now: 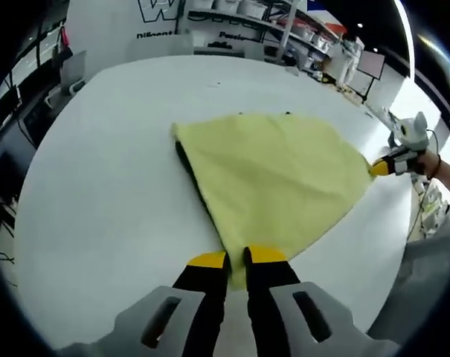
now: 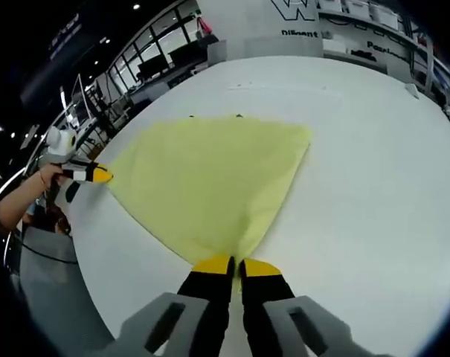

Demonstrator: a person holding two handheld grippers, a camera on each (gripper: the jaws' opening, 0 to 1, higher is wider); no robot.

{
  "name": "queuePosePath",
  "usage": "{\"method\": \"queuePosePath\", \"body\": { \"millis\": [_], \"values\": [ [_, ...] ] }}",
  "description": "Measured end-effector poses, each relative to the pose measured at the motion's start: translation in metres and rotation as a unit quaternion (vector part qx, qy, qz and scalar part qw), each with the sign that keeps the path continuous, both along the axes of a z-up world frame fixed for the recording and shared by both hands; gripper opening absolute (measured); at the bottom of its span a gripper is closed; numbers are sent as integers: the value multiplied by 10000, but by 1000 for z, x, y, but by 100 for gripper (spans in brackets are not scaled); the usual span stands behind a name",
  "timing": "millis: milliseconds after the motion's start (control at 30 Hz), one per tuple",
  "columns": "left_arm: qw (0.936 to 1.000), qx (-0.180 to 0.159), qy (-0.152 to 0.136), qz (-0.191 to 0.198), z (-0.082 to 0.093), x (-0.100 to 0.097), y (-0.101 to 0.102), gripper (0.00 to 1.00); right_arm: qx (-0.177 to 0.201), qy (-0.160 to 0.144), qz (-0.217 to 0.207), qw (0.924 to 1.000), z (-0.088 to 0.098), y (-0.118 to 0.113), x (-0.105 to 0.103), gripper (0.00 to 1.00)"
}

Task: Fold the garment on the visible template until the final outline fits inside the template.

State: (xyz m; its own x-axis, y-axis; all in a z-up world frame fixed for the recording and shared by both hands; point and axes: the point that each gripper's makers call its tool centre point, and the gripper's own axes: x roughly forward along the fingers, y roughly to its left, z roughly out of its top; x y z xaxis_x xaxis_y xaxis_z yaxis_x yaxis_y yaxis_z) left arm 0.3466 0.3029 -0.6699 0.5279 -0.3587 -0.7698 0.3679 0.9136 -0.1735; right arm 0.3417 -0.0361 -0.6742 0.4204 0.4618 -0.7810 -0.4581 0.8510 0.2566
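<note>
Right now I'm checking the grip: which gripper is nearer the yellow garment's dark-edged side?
Left. The left gripper pinches the yellow garment at the corner where the dark edge ends; the right gripper holds the opposite corner.

left hand-held gripper (image 1: 236, 258): clamped on yellow garment (image 1: 280, 175) corner | right hand-held gripper (image 1: 382, 166): pinching far corner

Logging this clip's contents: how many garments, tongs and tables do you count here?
Yellow garment: 1
Tongs: 2, left tongs and right tongs, each shut on a garment corner
White table: 1
Total: 4
</note>
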Motion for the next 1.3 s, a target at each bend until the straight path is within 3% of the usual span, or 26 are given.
{"method": "queuePosePath", "body": {
  "millis": [500, 1067, 1200, 1300],
  "values": [
    [10000, -25, 2, -32, -3, -10, -1, 13, -143, 35, 66, 9999, -1, -3, -18, 0],
    [9997, 149, -86, -147, -7, -11, -2, 15, -359, -104, 243, 9990, -6, -4, -18, 0],
    [9998, 190, -92, 63, -7, -10, 0, 18, -529, -190, 213, 9982, -3, -9, -18, 13],
    [9991, 147, -273, 273, 0, -8, 4, 22, -456, -423, 325, 9975, 6, -6, -18, 23]
  ]
}}
